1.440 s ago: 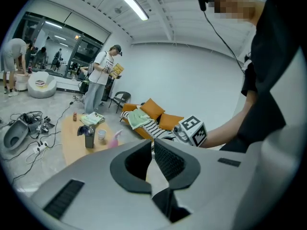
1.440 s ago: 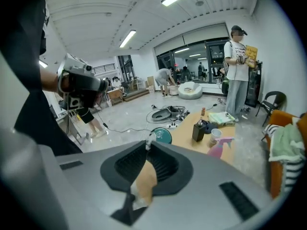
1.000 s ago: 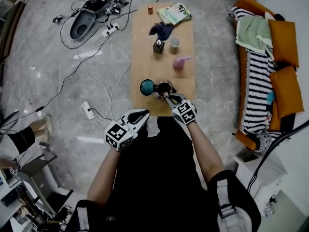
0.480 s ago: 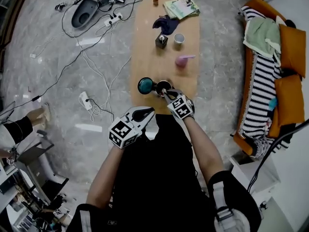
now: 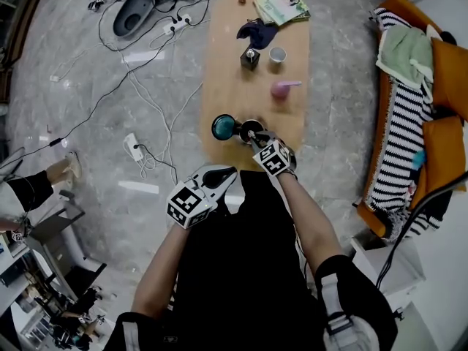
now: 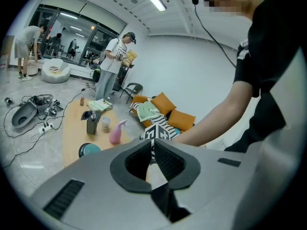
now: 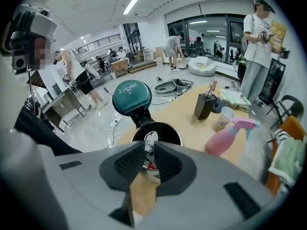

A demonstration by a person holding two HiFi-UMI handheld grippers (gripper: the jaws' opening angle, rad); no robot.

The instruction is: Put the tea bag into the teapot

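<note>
Tabletop (image 5: pixel 219 86) of pale wood bears one teapot (image 5: pixel 249 131) close to its near edge, with the teal lid (image 5: pixel 223 126) tipped open to the left. Farther along stand one pink spray bottle (image 5: pixel 281 88), one white cup (image 5: pixel 277 55) and one dark box (image 5: pixel 250 57). Bare wood lies between teapot and bottle. A white power strip (image 5: pixel 133 148) lies on the floor to the left, and a sofa (image 5: pixel 442 148) stands to the right. The right gripper (image 5: pixel 254 137) tips down over the pot's mouth. The left gripper (image 5: pixel 225 174) hangs off the table's near edge, apart from the pot.

In the left gripper view, its jaws meet with nothing between them.

In the right gripper view, the jaws have just been opening, yet both pads touch the single tea bag (image 7: pixel 149 147), which hangs over the teapot's open mouth.
</note>
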